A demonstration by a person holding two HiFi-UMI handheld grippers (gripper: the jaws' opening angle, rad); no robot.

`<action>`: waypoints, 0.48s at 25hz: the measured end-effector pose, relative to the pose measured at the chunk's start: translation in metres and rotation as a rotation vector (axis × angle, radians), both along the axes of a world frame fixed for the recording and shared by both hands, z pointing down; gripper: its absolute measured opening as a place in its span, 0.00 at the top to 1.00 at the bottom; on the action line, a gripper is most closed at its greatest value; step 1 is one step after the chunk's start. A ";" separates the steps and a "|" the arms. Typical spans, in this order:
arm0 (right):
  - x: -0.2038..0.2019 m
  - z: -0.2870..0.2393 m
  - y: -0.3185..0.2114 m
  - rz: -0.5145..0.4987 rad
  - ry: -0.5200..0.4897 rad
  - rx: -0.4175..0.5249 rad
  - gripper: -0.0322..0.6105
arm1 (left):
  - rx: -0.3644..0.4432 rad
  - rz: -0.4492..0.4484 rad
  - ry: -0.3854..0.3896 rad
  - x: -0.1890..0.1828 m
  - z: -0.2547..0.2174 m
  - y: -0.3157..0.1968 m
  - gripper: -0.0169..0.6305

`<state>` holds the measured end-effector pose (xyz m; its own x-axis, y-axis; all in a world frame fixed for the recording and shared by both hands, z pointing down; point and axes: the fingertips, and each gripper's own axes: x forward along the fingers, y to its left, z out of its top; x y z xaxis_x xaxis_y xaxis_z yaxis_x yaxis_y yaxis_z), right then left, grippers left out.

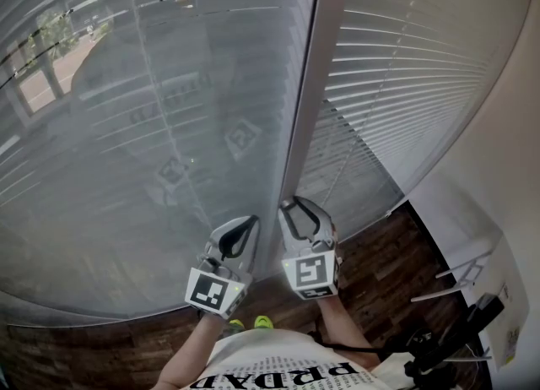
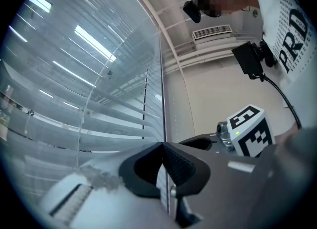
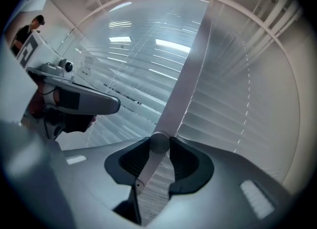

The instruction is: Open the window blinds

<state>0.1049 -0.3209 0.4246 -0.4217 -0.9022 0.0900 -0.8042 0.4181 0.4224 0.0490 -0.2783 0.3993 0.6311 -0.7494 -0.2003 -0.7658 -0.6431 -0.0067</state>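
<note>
Two slatted white blinds hang shut over the window: a wide left blind (image 1: 152, 110) and a right blind (image 1: 396, 67), with a grey upright frame post (image 1: 308, 84) between them. Both grippers sit low in front of that post. My right gripper (image 1: 291, 207) is shut on a thin white blind wand (image 3: 146, 168), whose round end sits between the jaws of the right gripper (image 3: 159, 143). My left gripper (image 1: 251, 221) is just left of it. In the left gripper view, the left gripper (image 2: 162, 146) has its tips touching, and I see nothing held there.
Dark wood floor (image 1: 371, 262) runs below the window. A white wall (image 1: 498, 169) closes in on the right, with a white wire rack (image 1: 464, 274) and a black device (image 1: 447, 346) beside it. My own shirt (image 1: 287, 371) fills the bottom edge.
</note>
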 end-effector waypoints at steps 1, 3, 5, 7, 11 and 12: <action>0.000 0.000 0.000 0.001 -0.015 -0.001 0.75 | 0.000 0.000 0.000 0.000 0.000 0.000 0.99; 0.001 0.000 0.000 0.000 -0.045 -0.007 0.75 | 0.003 0.000 -0.001 0.001 0.000 0.000 0.99; 0.002 0.001 0.000 0.001 -0.080 -0.021 0.75 | 0.007 0.003 -0.005 0.002 0.000 0.000 0.99; 0.002 0.000 0.000 -0.002 -0.134 -0.030 0.75 | 0.008 0.007 -0.005 0.003 -0.001 0.001 0.99; 0.003 -0.001 -0.001 -0.008 -0.236 -0.055 0.75 | 0.005 0.011 -0.004 0.004 -0.001 0.000 0.99; 0.004 0.000 -0.001 -0.012 -0.265 -0.064 0.75 | 0.006 0.011 -0.003 0.004 -0.001 0.000 0.99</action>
<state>0.1087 -0.3220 0.4251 -0.4484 -0.8932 0.0322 -0.8782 0.4470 0.1702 0.0529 -0.2779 0.3982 0.6399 -0.7413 -0.2025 -0.7586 -0.6514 -0.0128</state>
